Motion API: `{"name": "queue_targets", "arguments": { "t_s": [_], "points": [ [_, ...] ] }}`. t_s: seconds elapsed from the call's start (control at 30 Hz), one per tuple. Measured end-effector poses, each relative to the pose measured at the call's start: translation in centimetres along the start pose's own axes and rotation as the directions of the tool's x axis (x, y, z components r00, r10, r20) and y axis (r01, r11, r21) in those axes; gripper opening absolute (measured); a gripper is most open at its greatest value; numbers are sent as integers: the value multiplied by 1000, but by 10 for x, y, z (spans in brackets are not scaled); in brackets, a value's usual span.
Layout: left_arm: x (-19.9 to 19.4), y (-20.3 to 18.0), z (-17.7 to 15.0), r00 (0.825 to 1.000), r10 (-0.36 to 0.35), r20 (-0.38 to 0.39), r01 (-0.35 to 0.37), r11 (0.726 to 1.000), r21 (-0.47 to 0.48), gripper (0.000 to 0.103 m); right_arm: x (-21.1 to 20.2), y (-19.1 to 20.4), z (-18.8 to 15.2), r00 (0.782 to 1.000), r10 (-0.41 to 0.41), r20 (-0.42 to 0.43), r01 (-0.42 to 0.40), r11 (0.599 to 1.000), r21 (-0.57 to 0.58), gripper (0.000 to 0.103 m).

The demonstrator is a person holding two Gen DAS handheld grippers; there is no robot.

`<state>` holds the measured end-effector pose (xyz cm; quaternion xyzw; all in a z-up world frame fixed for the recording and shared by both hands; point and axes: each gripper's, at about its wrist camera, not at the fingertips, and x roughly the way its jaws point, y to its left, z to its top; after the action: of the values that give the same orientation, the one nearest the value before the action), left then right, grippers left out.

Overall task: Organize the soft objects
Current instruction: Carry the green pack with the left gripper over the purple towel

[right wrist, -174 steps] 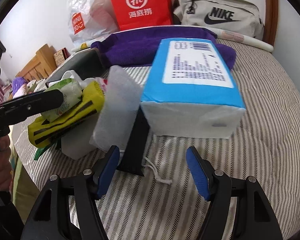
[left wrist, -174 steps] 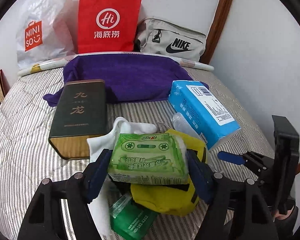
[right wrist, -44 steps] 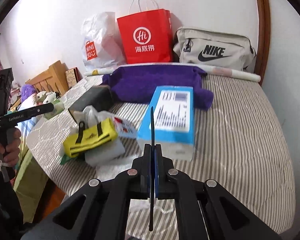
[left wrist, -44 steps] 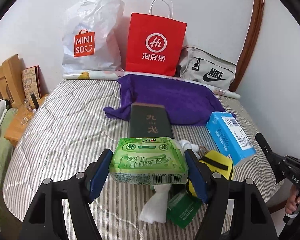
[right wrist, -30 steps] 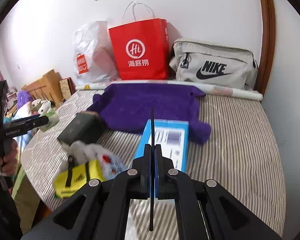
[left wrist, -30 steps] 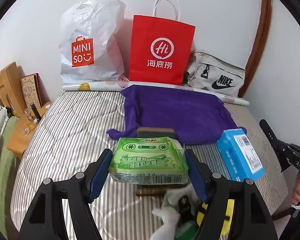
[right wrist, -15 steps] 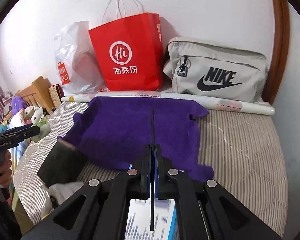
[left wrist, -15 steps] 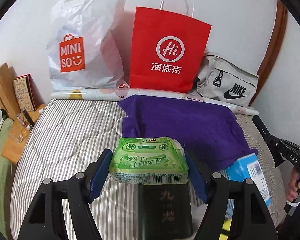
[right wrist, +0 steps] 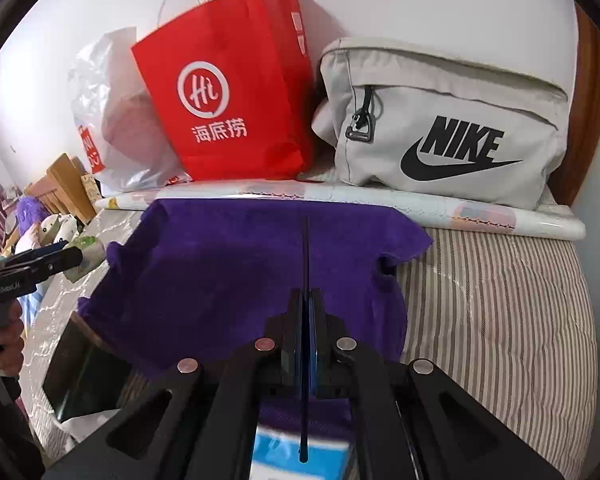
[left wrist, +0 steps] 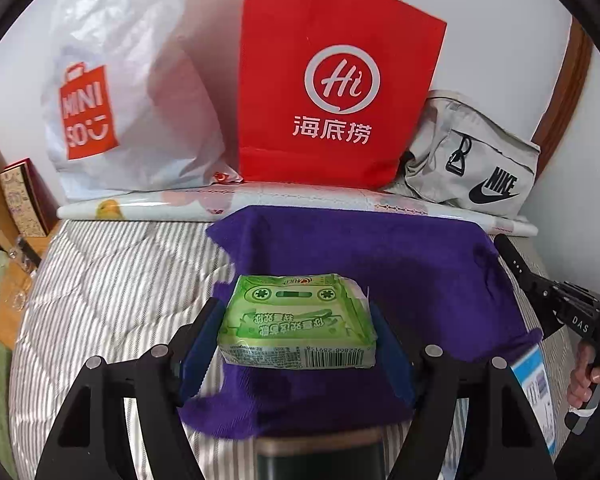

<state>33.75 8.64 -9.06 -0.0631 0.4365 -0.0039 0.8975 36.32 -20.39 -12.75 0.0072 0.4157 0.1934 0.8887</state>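
Both tongs have moved forward over the purple towel (left wrist: 380, 280). The left tongs (left wrist: 296, 332) grip a green tissue pack (left wrist: 296, 320), soft, crinkled, barcode facing the camera. The right tongs (right wrist: 305, 320) are closed on a thin flat black strip (right wrist: 305, 264).

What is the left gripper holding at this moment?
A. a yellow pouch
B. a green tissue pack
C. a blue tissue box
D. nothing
B: the left gripper is closed on the green tissue pack, its blue pads pressing both sides, above the purple towel.
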Motion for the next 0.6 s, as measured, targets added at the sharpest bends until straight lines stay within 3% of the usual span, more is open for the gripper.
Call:
{"name": "queue_targets", "arguments": {
  "t_s": [0.4,0.6],
  "points": [
    [53,-8,28,999,-15,-44,15,1000,12,72,38,-10,9,998,3,-70,-4,1000,-16,3],
    [70,-14,38,996,21,-89,-17,999,38,72,50,-13,9,995,1,-98,-2,1000,-15,3]
  ]
}}
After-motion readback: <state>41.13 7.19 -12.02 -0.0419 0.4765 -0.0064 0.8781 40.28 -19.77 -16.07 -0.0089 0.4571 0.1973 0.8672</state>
